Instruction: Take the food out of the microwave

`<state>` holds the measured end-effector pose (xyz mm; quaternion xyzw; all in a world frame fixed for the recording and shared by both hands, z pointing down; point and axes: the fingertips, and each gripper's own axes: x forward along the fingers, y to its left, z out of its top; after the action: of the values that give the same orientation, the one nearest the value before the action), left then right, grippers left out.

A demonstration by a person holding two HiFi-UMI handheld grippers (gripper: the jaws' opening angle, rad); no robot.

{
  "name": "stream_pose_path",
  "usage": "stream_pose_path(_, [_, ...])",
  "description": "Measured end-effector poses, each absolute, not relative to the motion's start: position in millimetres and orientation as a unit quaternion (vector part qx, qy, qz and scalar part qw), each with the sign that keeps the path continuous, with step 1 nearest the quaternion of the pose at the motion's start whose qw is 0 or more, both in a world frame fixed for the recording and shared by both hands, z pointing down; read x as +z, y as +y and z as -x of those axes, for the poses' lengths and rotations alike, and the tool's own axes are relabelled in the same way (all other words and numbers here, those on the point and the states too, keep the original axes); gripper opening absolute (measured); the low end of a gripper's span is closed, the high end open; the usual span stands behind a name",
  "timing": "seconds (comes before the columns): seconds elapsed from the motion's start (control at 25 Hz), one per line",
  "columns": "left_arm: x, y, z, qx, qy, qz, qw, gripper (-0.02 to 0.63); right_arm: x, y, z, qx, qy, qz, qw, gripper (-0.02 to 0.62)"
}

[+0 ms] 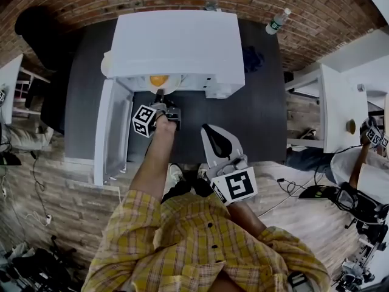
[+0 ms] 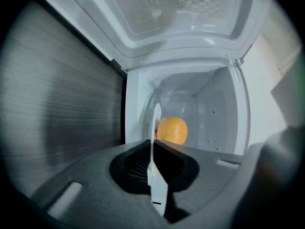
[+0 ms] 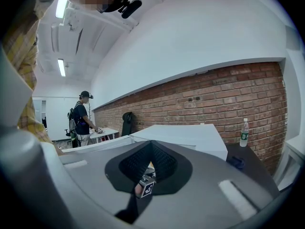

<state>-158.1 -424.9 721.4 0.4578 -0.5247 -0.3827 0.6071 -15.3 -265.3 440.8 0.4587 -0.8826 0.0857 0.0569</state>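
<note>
White is the microwave (image 1: 176, 41) on the dark table (image 1: 261, 120), and its door (image 1: 112, 132) stands swung wide to our left. Inside the cavity an orange (image 2: 171, 130) sits on a white plate (image 2: 156, 120), whose near rim reaches the mouth of the oven. Our left gripper (image 1: 160, 96) points into that opening with its jaws clamped on the plate's rim, which we see edge-on between the pads, and the orange lies just behind the grip. Our right gripper (image 1: 211, 131) hangs clear of the microwave, over the table's near edge, with its jaws pressed together and nothing between them. Below its closed tips we can see the left gripper's marker cube (image 3: 148, 189). A water bottle (image 1: 277, 20) stands on the table by the brick wall (image 1: 316, 8), to the right of the microwave.
</note>
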Motion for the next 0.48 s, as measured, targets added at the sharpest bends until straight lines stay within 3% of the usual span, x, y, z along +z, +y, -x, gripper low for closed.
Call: stream_pose_path(0.48, [692.8, -398.9, 148.9, -0.380, -0.517, -0.479, 0.599, 0.009, 433.2, -252.5, 11.6, 0.080, -0.886, -0.455, 0.048, 0.003])
